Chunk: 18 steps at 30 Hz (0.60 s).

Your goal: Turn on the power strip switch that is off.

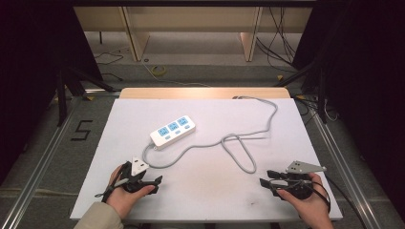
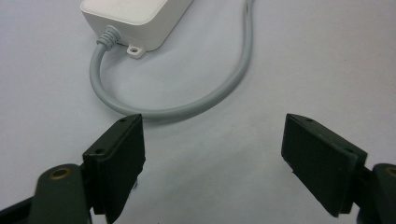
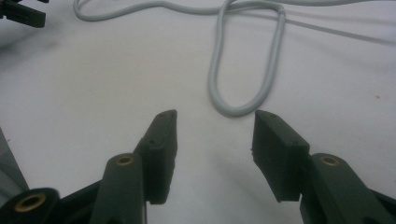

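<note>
Two tongs (image 1: 152, 182) (image 1: 267, 183) agape, cable loop (image 1: 244, 160) between

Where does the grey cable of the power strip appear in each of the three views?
High view: grey cable winds across the table's middle, from the power strip.
Left gripper view: it curves just beyond the jaws.
Right gripper view: its loop lies ahead.
Shared landmark: the cable itself.

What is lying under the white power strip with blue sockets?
The white power strip with blue sockets rests flat on the white table sheet. Its grey cable leaves one end. Anything beneath the strip is covered.
</note>
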### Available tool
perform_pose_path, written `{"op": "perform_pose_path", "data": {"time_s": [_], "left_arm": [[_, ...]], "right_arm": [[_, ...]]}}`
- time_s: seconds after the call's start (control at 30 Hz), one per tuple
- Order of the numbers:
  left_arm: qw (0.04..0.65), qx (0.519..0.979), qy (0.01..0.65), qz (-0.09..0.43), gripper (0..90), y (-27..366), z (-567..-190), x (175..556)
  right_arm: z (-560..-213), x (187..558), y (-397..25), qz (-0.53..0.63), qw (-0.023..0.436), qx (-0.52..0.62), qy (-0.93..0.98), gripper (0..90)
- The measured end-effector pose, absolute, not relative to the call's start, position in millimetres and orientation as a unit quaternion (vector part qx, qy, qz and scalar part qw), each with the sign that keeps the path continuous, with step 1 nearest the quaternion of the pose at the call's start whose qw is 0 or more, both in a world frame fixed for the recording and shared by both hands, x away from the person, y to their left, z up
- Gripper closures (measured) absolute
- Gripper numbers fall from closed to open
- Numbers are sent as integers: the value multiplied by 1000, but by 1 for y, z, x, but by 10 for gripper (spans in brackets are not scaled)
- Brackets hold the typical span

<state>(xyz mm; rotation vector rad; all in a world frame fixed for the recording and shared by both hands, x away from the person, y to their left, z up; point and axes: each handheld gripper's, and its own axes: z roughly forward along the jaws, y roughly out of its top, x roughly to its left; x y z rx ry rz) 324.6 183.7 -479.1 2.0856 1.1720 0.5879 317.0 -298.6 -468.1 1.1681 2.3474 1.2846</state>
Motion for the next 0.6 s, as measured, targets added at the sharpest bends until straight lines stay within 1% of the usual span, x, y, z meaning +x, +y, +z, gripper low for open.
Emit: {"op": "perform_pose_path", "data": {"time_s": [0.33,0.43,0.6], "left_arm": [[332,796,450,231,224,184,-479,325],[333,795,451,232,254,186,-478,326],[339,784,463,236,333,189,-475,326]], "right_arm": [[-469,317,-297,432,109,397,802,512],[-469,317,-297,432,109,396,803,512],[-469,317,-297,433,108,396,802,512]]}}
